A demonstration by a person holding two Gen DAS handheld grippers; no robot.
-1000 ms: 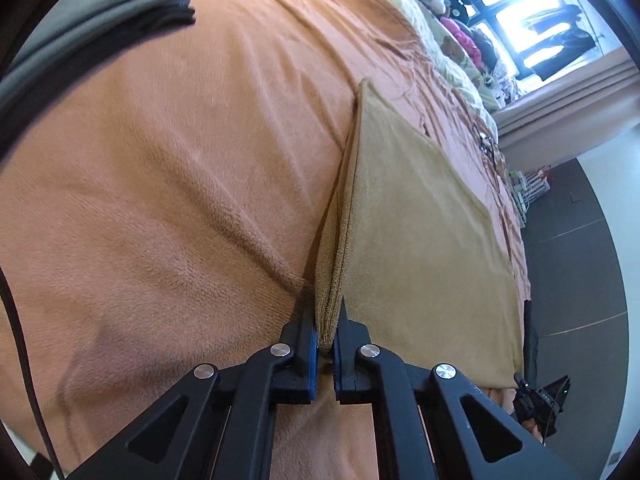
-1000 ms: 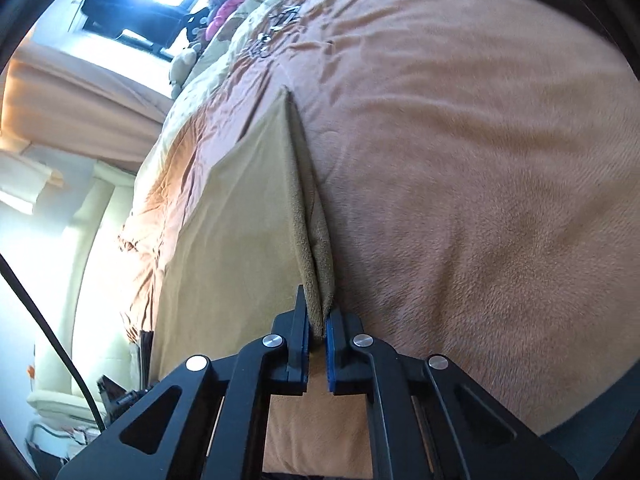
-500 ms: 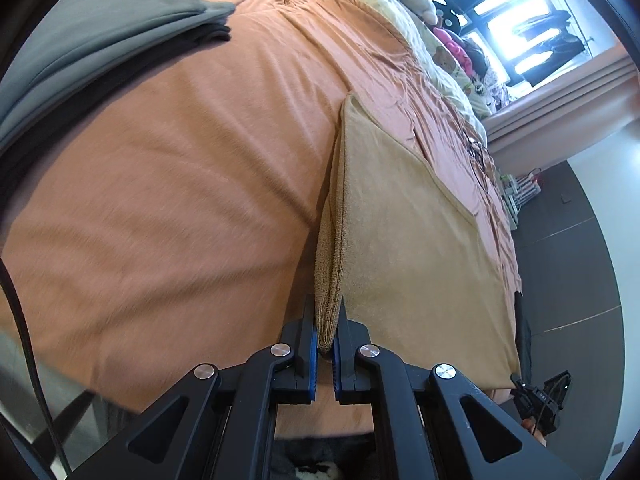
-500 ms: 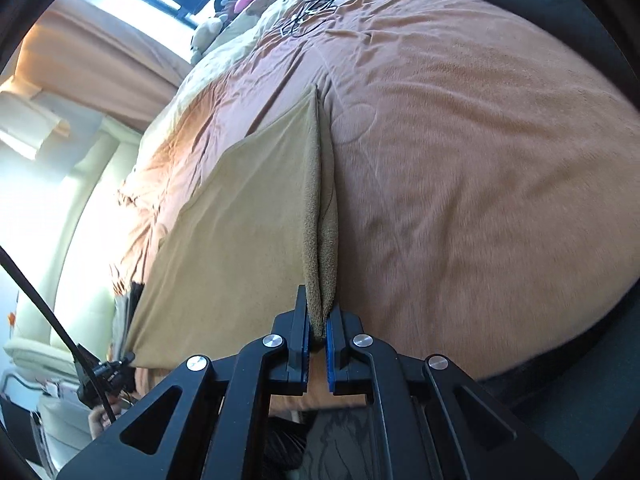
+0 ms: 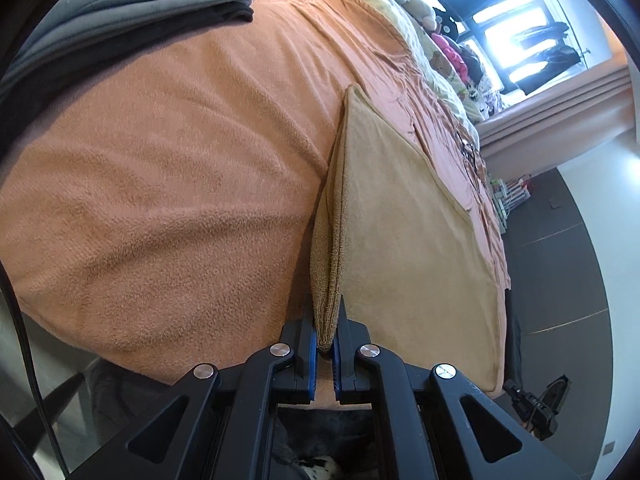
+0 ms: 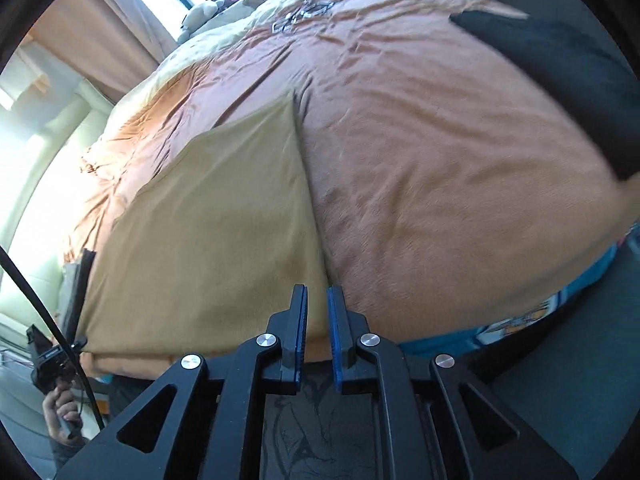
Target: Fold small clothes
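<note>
Right gripper [image 6: 317, 300]: my jaws are opening, tan cloth [image 6: 208, 232] released, now flat on the bed [image 6: 440, 160] ahead-left of my tips | left gripper [image 5: 325, 344]: clamped on its doubled corner | fold laid; left release due, I judge.

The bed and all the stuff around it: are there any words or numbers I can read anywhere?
No readable words or numbers anywhere.
Orange blanket: a dark design near its far end, too small and blurred to read.
Blue printed fabric under the blanket's edge: coloured pattern, too blurred to tell whether it has letters.
Tan towel, left gripper, right gripper: no text.
</note>
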